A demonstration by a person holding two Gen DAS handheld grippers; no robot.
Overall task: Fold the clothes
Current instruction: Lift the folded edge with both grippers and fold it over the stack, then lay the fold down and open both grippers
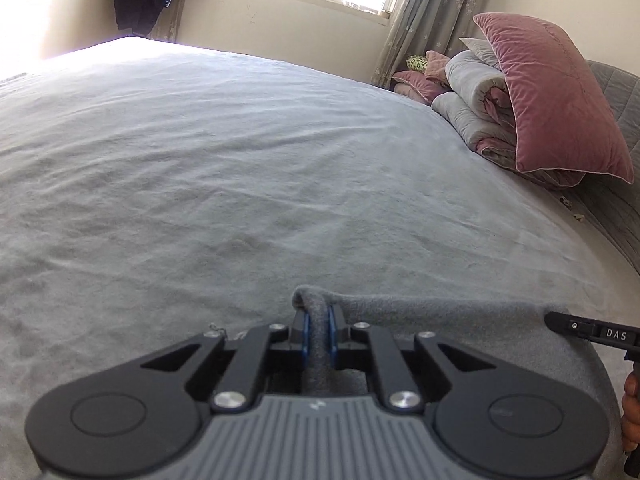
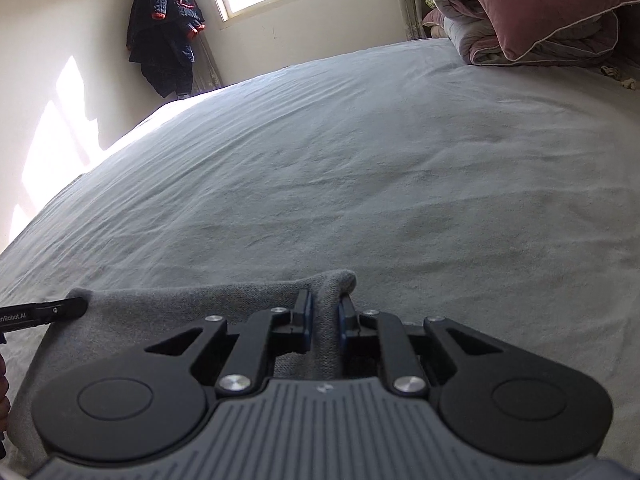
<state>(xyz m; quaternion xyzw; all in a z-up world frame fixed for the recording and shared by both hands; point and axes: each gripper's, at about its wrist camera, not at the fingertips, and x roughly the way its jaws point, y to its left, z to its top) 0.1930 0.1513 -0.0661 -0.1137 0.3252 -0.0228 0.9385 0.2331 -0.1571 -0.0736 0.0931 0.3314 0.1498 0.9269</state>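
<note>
Here I angle both tools down over the bed (image 1: 240,160): my left gripper (image 1: 318,326) and right gripper (image 2: 325,316) each pinch the near edge of the grey knit garment (image 1: 440,320).

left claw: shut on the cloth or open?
Shut on it. The left claw has a bunched ridge of the grey garment pinched between its blue pads.

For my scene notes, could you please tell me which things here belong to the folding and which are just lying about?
Belongs to the job:
- grey garment
- left gripper, jaws shut on its edge
- right gripper, likewise
- bed

Just lying about:
- pink pillow
- folded quilts
- dark jacket
</note>
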